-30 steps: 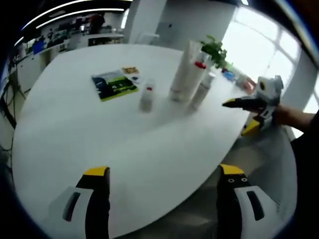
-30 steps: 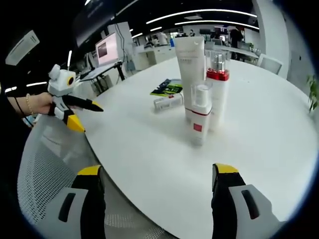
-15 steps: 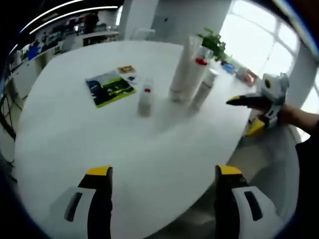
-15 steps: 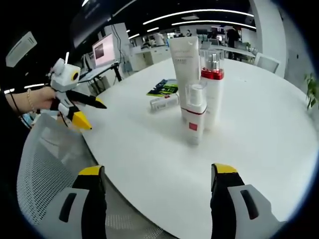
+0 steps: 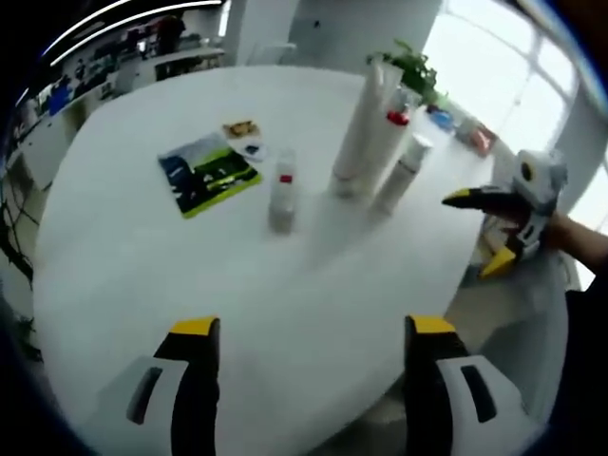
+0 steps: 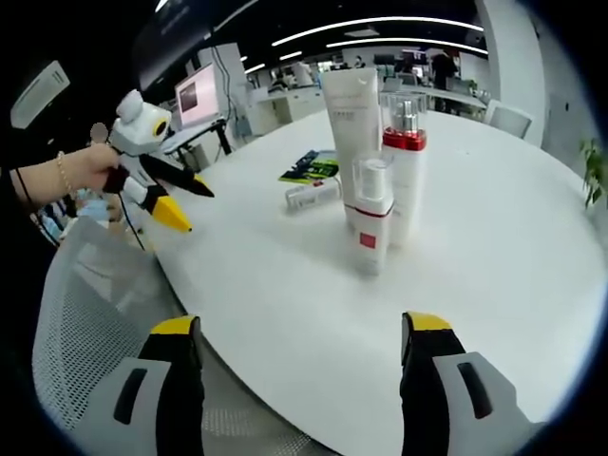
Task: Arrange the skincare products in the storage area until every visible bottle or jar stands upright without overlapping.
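Both grippers, left gripper [image 5: 302,328] and right gripper [image 6: 296,328], gape empty; tall tube [image 6: 347,128] lettering is illegible.

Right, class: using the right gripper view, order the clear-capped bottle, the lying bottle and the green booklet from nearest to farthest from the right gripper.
1. Clear-capped bottle, upright, front of the cluster.
2. Lying bottle, on its side, behind and left.
3. Green booklet, flat, farthest back.

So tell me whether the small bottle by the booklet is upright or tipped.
Tipped: the small bottle lies on its side on the table beside the booklet.
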Demonstrator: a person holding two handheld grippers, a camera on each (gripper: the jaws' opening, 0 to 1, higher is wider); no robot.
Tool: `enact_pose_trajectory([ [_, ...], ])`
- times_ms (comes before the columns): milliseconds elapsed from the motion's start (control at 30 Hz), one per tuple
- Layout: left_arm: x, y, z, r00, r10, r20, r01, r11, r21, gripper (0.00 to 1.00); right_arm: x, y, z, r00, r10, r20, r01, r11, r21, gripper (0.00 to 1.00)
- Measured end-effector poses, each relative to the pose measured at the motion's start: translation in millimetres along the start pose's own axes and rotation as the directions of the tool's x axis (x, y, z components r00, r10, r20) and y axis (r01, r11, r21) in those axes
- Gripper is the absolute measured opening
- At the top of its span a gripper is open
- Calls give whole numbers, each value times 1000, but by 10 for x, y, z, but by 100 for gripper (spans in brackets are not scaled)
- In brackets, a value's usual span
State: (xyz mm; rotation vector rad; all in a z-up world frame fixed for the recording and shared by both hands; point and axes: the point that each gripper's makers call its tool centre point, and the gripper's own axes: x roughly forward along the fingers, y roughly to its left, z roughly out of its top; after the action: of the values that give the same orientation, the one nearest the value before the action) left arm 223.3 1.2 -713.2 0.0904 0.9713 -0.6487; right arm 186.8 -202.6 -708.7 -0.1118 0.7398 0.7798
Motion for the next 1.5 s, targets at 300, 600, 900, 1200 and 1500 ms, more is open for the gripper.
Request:
enact_pose_trajectory([
  [300, 87, 49, 147, 1000, 7, -30, -5, 999, 45, 71, 16, 16, -15, 1000, 5, -16, -5, 1000, -9, 85],
  [600, 235, 55, 314, 997, -2, -81, 10, 995, 94, 71, 42, 7, -74, 999, 8, -42, -9, 1000, -16, 84],
  [900, 396, 154, 484, 992, 9, -126, 7, 991, 132, 70, 45, -16, -98, 999, 3, -49, -4, 1000, -19, 84],
  [1200, 582, 196, 582, 983, 11, -183, 23, 983, 182, 64, 58, -38, -125, 998, -8, -57, 7, 1000, -9, 84],
  [1500, 742, 211, 750, 982, 5, -191, 35, 978, 206, 58, 65, -28, -148, 997, -9, -74, 8, 1000, -20, 84],
])
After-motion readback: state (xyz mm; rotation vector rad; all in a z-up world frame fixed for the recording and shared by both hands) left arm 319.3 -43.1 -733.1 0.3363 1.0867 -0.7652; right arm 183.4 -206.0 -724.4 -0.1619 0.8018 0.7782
